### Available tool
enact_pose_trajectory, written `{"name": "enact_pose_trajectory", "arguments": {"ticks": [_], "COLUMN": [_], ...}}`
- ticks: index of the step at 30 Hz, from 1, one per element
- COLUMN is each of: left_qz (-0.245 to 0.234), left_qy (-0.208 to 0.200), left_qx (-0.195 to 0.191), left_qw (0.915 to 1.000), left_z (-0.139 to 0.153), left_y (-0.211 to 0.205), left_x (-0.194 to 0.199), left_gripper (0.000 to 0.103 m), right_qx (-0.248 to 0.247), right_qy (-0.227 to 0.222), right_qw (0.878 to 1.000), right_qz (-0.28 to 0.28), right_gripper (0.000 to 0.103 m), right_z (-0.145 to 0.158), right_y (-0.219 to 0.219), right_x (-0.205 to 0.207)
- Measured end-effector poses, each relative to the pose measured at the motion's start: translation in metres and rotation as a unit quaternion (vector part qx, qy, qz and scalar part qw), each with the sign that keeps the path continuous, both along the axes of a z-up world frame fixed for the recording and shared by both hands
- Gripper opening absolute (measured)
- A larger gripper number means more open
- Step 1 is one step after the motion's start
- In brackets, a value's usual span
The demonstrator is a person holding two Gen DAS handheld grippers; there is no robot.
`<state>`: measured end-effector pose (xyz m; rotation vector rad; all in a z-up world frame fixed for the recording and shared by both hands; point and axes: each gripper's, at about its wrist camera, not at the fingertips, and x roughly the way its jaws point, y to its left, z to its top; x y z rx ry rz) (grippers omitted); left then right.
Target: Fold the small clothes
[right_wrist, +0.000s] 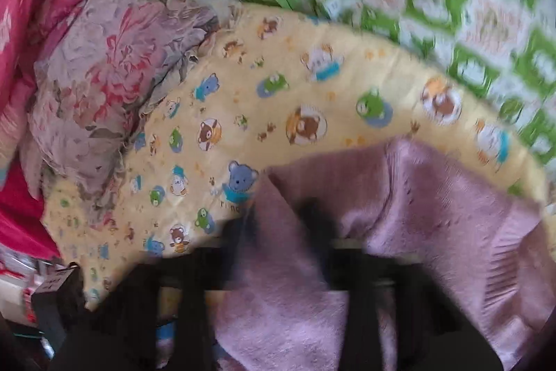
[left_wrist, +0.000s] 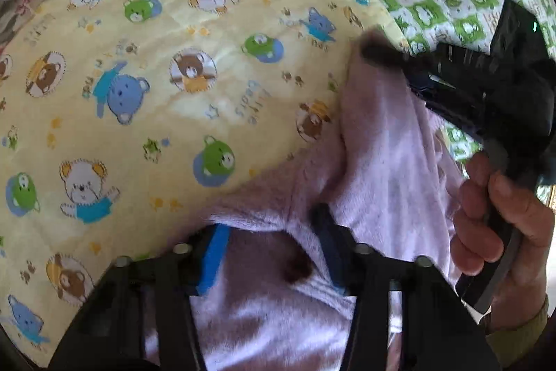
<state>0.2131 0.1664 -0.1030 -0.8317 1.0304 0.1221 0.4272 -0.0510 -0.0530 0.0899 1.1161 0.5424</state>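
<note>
- Lettering on the yellow teddy-bear quilt (left_wrist: 194, 33) looks like "Little bears", blurred; we cannot confirm it.
- We count one lilac fleece garment (left_wrist: 389, 162), lying on that quilt.
- Right claw (left_wrist: 373, 53) pinches its edge.
- Left claw (left_wrist: 269, 252) straddles a fold; whether it grips, we cannot tell.

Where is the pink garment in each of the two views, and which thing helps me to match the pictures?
Left wrist view: the pink garment fills the lower middle and right, between the left gripper fingers.
Right wrist view: the pink garment fills the lower middle and right, above the right gripper.
Shared landmark: the yellow bear-print blanket under it.
</note>
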Motion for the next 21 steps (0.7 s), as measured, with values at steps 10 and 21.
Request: {"name": "enact_pose_trajectory", "arguments": {"ticks": [10,21], "left_qz": [0.007,-0.051], "left_qy": [-0.037,-0.032], "left_qx": [0.086,0.112], "left_qw": [0.9956,0.9919], "left_z": [0.016,0.037], "left_y": [0.006,0.012], "left_x": [0.0,-0.045], "left_gripper": [0.012,0.03], "right_qx": [0.089,0.131], "right_qy": [-0.056,-0.111], "right_qw": [0.991,0.967], "right_qz": [-0.08,-0.188], "right_gripper": [0.01,0.045], "right_z": [-0.013,0.035], "right_y": [-0.014,-0.119], "right_x": [0.017,-0.111]}}
